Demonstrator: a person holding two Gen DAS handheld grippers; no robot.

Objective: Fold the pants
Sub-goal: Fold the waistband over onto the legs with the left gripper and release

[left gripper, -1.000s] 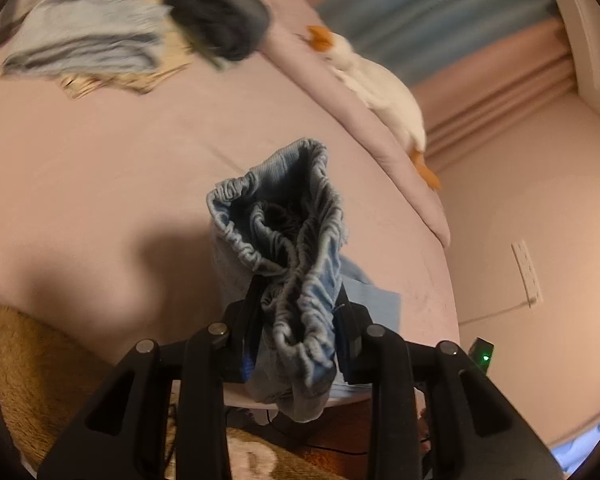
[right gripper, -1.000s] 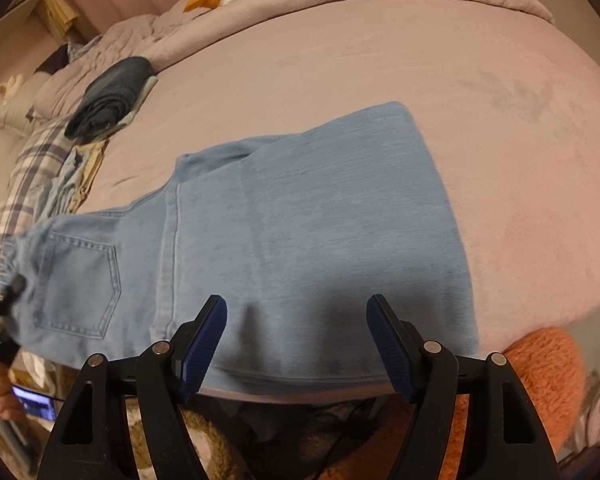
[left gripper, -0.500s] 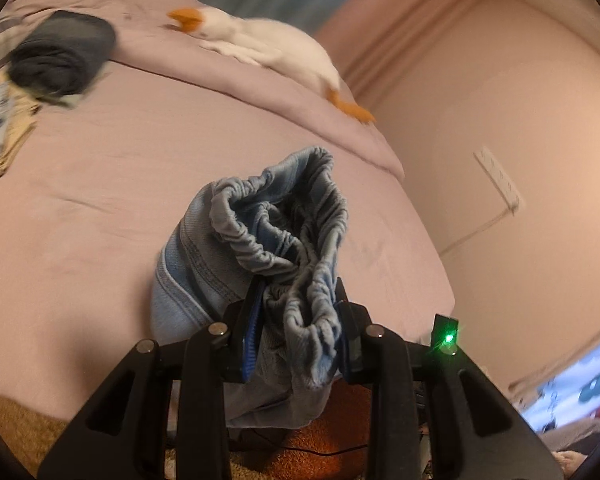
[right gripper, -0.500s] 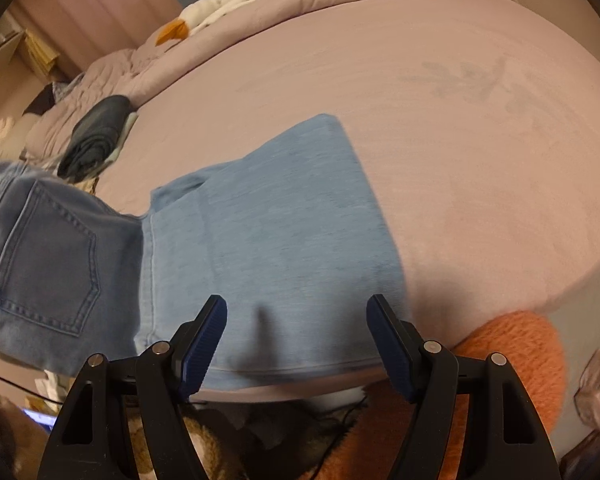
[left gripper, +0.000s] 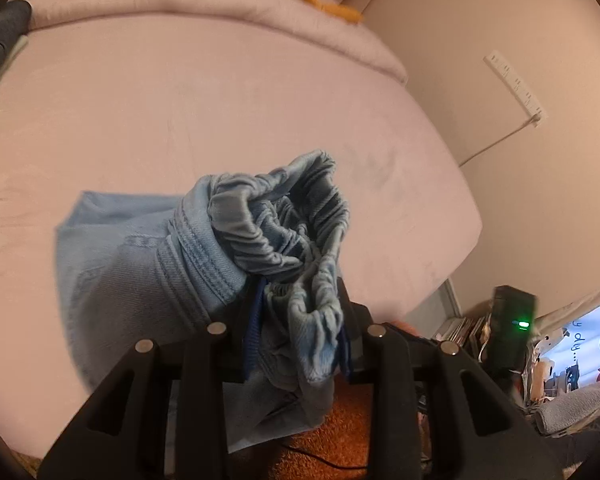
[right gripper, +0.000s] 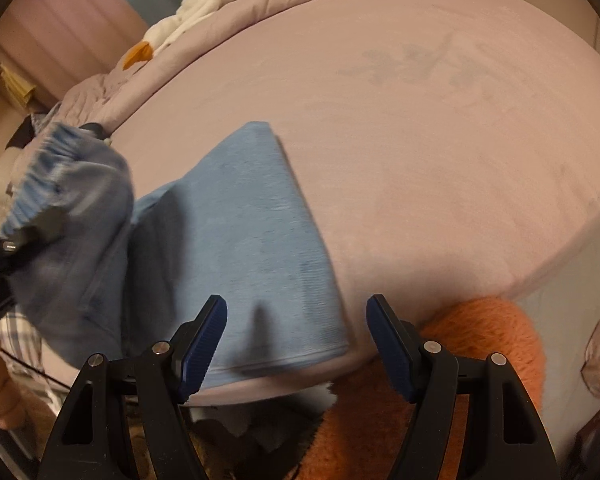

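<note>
The light blue denim pants (right gripper: 244,240) lie on the pink bed, legs reaching toward the front edge. My left gripper (left gripper: 300,336) is shut on their gathered elastic waistband (left gripper: 296,216) and holds it lifted above the leg fabric (left gripper: 112,264). In the right wrist view the lifted waistband (right gripper: 60,184) is at the left, over the legs, with the left gripper (right gripper: 4,252) under it. My right gripper (right gripper: 296,340) is open and empty, just above the front edge of the bed, over the hem of the legs.
The pink bed (right gripper: 440,140) spreads wide to the right of the pants. A white goose plush (right gripper: 188,16) lies along the rolled duvet at the back. A dark folded garment (left gripper: 0,40) sits far left. An orange furry rug (right gripper: 480,360) lies below the bed edge.
My left gripper has carried the waistband to the right, over the legs, folding the pants across. The right gripper has stayed open near the hem.
</note>
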